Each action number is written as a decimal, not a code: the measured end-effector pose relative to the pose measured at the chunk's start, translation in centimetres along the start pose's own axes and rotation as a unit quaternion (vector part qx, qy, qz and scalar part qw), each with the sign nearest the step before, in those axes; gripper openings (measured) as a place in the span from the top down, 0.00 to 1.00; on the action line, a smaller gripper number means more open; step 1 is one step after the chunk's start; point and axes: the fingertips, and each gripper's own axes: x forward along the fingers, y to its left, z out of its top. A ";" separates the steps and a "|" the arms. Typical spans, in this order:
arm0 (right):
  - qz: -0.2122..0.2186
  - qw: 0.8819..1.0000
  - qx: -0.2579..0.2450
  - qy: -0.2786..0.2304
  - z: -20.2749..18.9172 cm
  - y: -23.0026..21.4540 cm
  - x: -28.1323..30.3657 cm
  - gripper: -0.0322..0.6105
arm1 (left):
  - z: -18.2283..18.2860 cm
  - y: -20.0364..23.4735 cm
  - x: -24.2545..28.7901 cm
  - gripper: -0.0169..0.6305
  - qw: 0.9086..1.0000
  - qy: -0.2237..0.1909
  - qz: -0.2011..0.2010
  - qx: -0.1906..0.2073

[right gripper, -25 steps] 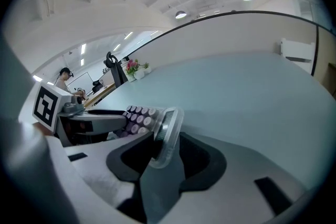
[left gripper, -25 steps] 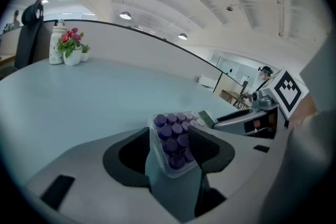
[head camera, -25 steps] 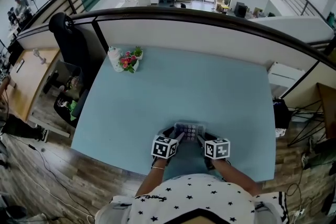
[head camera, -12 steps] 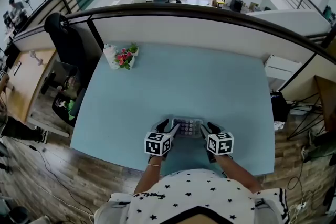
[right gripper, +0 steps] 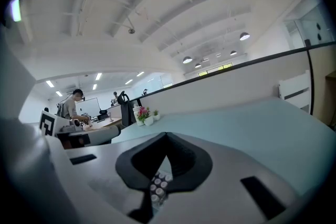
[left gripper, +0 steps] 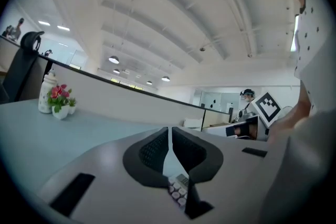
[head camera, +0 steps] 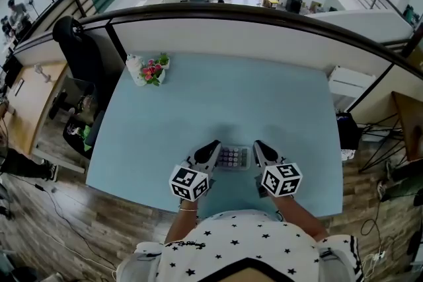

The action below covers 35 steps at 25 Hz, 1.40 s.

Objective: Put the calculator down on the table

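The calculator (head camera: 233,158), grey with rows of pale keys, lies flat on the light blue table (head camera: 231,102) near its front edge. My left gripper (head camera: 211,146) hovers just left of it and my right gripper (head camera: 258,146) just right of it; neither touches it. Both are shut with nothing between the fingers. In the left gripper view the jaws (left gripper: 169,129) meet, pointing nearly level, and the calculator's keys (left gripper: 177,188) show below them. The right gripper view shows the same: closed jaws (right gripper: 167,133) with the keys (right gripper: 158,186) underneath.
A small pot of pink flowers (head camera: 152,70) and a white bottle (head camera: 134,65) stand at the table's far left corner. A black office chair (head camera: 76,43) is beyond that corner. A dark railing (head camera: 264,16) runs behind the table.
Both grippers have risen off the table from either side of the calculator and tilted up toward level. Their jaws, wide apart before, have closed. The calculator stays lying on the table.
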 end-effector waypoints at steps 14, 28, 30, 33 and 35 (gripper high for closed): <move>0.027 0.999 -0.002 -0.030 2.3 2.5 -1.1 0.96 | 3.7 -2.1 -1.3 0.91 0.998 -0.055 -0.029 0.009; 0.034 0.999 -0.010 -0.034 2.7 3.2 -1.3 0.96 | 4.3 -2.2 -1.5 0.91 0.998 -0.061 -0.031 0.001; 0.034 0.999 -0.009 -0.034 2.8 3.1 -1.3 0.96 | 4.3 -2.2 -1.4 0.91 0.998 -0.061 -0.031 0.001; 0.033 0.999 -0.008 -0.034 2.8 3.0 -1.3 0.96 | 4.4 -2.2 -1.2 0.91 0.998 -0.063 -0.032 0.001; 0.032 0.999 -0.007 -0.034 2.8 2.8 -1.4 0.96 | 4.6 -2.3 -1.1 0.91 0.997 -0.064 -0.033 0.002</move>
